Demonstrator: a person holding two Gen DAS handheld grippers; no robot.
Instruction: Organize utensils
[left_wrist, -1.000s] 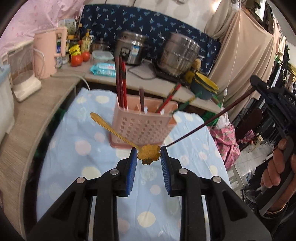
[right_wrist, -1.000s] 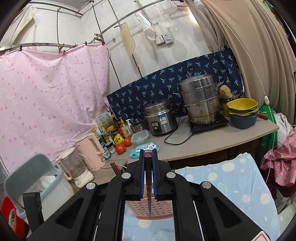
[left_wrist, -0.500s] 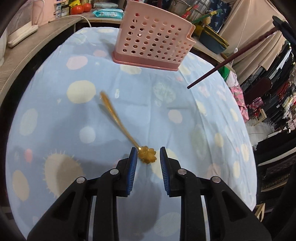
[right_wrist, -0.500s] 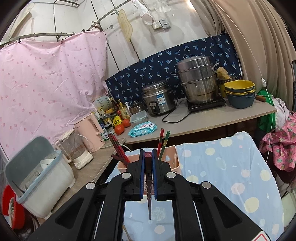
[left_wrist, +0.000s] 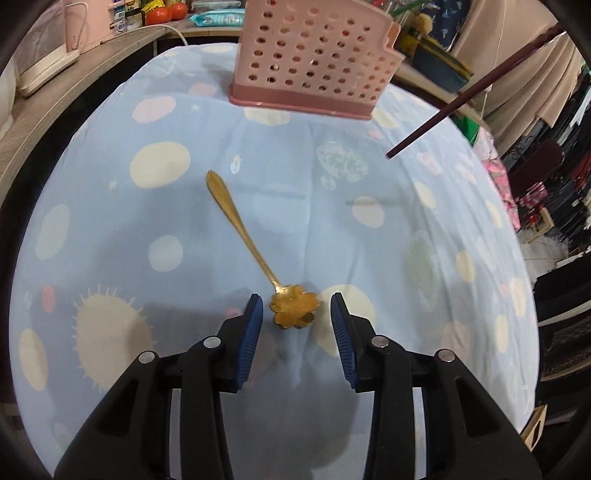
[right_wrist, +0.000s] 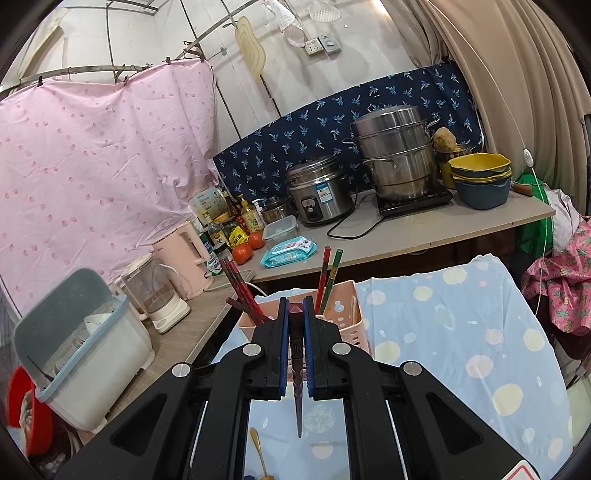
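A gold spoon (left_wrist: 255, 251) with a flower-shaped bowl lies on the blue spotted cloth (left_wrist: 110, 229). My left gripper (left_wrist: 296, 308) is open, low over the cloth, its pads either side of the spoon's bowl without touching it. My right gripper (right_wrist: 295, 314) is shut on a dark maroon chopstick (right_wrist: 297, 391), held in the air above the cloth; that chopstick shows in the left wrist view (left_wrist: 461, 99), slanting down from the upper right. The pink perforated utensil holder (left_wrist: 317, 59) stands at the cloth's far side with red, green and dark chopsticks (right_wrist: 327, 277) in it.
A wooden counter (right_wrist: 406, 236) behind the cloth carries a rice cooker (right_wrist: 319, 192), a steel steamer pot (right_wrist: 399, 155), stacked bowls (right_wrist: 480, 177), tomatoes and bottles. A pink kettle (right_wrist: 181, 254), a blender and a plastic bin (right_wrist: 85, 347) stand at the left.
My left gripper brought the spoon down from in front of the holder onto the cloth and opened, letting go of it. My right gripper tilted down a little, chopstick still held.
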